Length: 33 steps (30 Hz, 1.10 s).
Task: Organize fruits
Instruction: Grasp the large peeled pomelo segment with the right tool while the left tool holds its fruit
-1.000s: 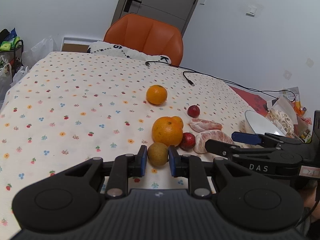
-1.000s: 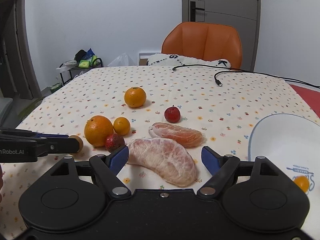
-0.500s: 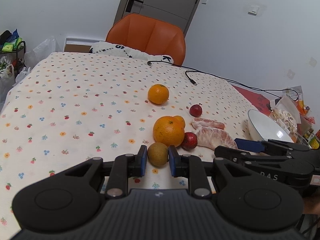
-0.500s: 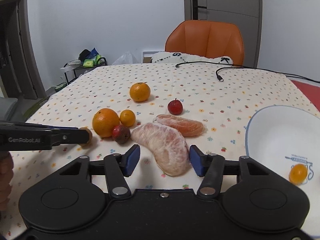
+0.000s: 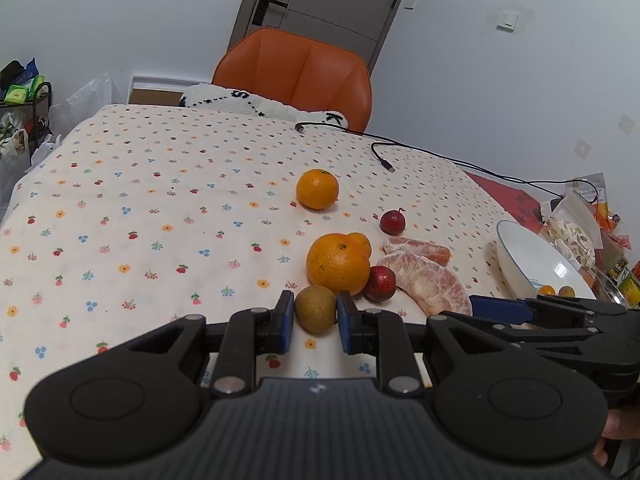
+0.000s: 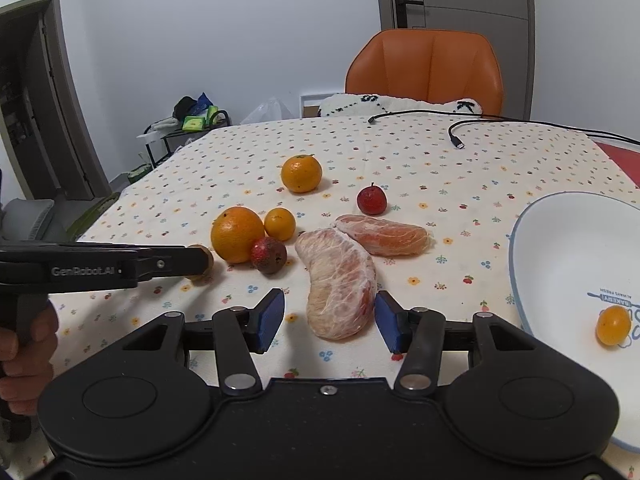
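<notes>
Floral tablecloth (image 6: 480, 184), pomelo segment (image 6: 340, 280) lengthwise between right claw (image 6: 330, 320)

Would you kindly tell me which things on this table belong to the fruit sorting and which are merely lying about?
Part of the job:
- brown fruit in the left tool
- peeled segment between the open right tool fingers
- big orange
- red fruit
- white bowl

Just lying about:
- black cable
- orange chair
- snack packets
</notes>
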### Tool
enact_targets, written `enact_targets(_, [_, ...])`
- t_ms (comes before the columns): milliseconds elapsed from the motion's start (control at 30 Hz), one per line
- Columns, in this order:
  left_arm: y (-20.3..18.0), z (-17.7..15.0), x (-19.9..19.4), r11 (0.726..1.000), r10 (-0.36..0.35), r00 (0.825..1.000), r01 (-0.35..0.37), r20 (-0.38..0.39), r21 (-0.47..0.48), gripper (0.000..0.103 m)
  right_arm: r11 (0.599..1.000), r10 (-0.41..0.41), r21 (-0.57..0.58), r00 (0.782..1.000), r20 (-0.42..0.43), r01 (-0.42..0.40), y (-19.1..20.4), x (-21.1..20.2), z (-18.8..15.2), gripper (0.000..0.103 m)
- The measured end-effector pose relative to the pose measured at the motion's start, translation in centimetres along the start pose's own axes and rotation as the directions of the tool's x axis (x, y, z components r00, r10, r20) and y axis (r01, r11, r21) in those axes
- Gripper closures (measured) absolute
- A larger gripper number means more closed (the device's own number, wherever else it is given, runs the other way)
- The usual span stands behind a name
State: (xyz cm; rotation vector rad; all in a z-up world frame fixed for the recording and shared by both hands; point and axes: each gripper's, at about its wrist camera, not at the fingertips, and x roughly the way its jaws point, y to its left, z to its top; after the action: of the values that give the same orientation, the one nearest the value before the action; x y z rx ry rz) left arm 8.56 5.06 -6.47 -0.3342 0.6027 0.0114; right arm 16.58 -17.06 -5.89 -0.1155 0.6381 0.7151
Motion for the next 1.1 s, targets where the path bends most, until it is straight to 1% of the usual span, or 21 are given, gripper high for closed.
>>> enact_targets(333, [0.1,-0.1,0.3,1.0,-0.012,1.0,0.012,0.004,0.003,0.082,0.999,-0.013,-0.031,1.0,0.002,0.013,0.0,1.5,0.6,0.051])
enact_targets(500, [0.2,-0.1,0.3,1.0,-0.015,1.0,0.015,0.003,0.0,0.082,0.998,-0.042,-0.055,0.999,0.009,0.042,0.6,2.2,0.8,0.051])
enact_targets(567, [0.1,0.0,0.3,1.0,-0.013,1.0,0.013,0.001,0.002,0.082,0.994,-0.067,-0.081,0.998,0.011,0.068,1.0,2.3,0.8,0.055])
enact_targets(600, [0.1,0.0,0.3,1.0,-0.01,1.0,0.01,-0.001,0.004,0.082,0.993,-0.081,-0.089,0.997,0.013,0.081,1.1,2.3,0.8,0.062])
enact_targets(633, [0.0,0.0,0.2,1.0,-0.007,1.0,0.007,-0.003,0.006,0.082,0.992,-0.086,-0.087,0.996,0.015,0.087,1.0,2.2,0.7,0.064])
enact_targets(700, [-0.2,0.1,0.2,1.0,-0.003,1.0,0.003,-0.006,0.009,0.082,0.996,-0.065,-0.066,0.998,0.013,0.066,0.6,1.8,0.7,0.065])
enact_targets(900, [-1.0,0.3,-0.4,1.0,-0.005,1.0,0.005,0.006,0.023,0.082,0.998,-0.05,-0.035,0.999,0.018,0.051,0.1,0.5,0.1,0.065])
enact_targets(1100, [-2.5,0.5,-0.9,0.999,-0.02,1.0,0.019,0.019,0.049,0.082,0.999,-0.052,-0.013,0.997,0.058,0.052,-0.5,-1.5,0.1,0.065])
